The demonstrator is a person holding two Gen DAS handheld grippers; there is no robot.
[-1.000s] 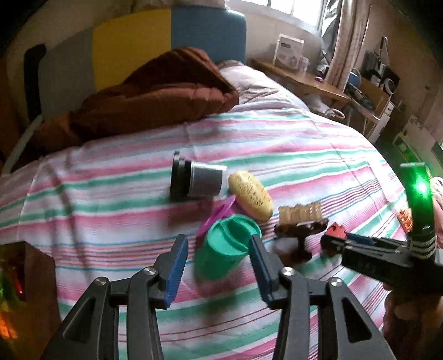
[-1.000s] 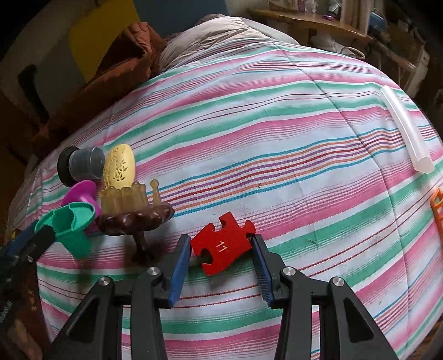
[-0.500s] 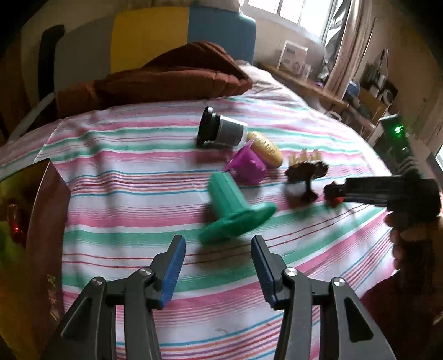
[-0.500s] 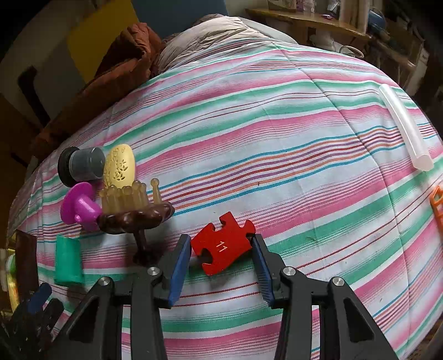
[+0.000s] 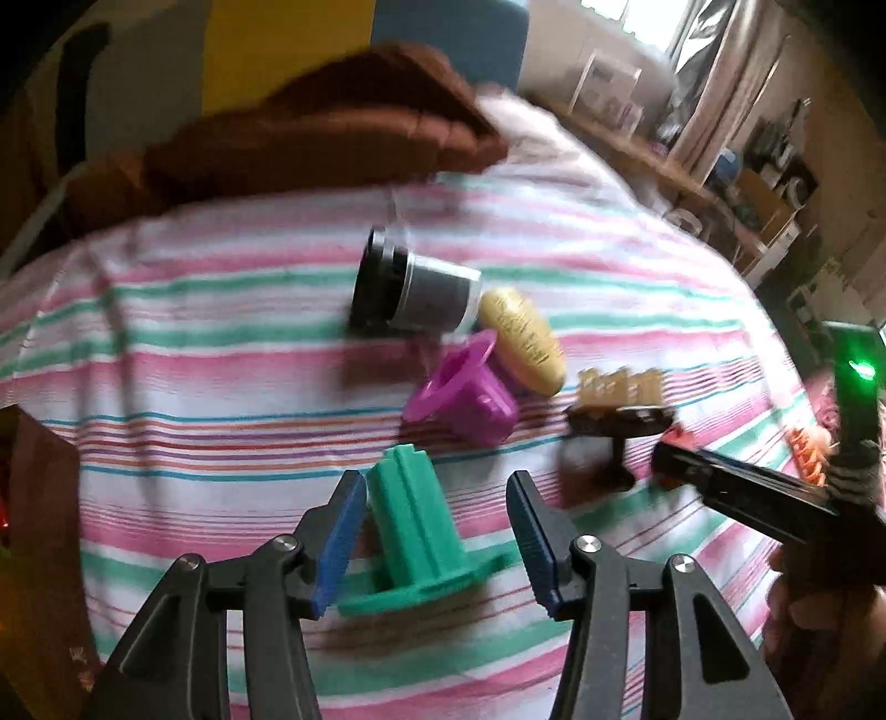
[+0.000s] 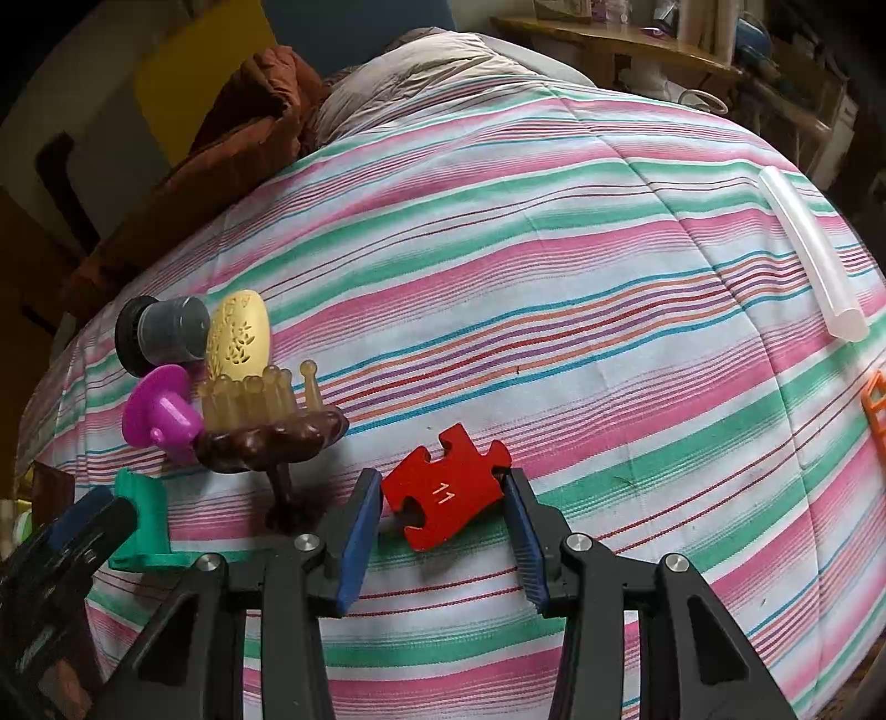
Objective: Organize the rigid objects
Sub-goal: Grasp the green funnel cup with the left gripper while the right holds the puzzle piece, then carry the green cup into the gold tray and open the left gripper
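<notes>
L gripper (image 5: 437, 540) opening round green spool (image 5: 415, 531); R gripper (image 6: 443, 526) clamped on red puzzle pc (image 6: 446, 493).

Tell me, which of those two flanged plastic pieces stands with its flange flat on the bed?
The green one, standing flange-down between the left hand-held gripper's opening jaws. The purple one lies tipped on its side, flange raised.

The left wrist view is motion-blurred throughout; the ridges of the green spool (image 5: 412, 534) are smeared. The red puzzle piece (image 5: 678, 437) is largely hidden behind the right gripper (image 5: 664, 459) there. In the right wrist view, the orange piece (image 6: 876, 412) is cut off by the right edge. The shelf clutter (image 6: 747, 33) cannot be identified.
</notes>
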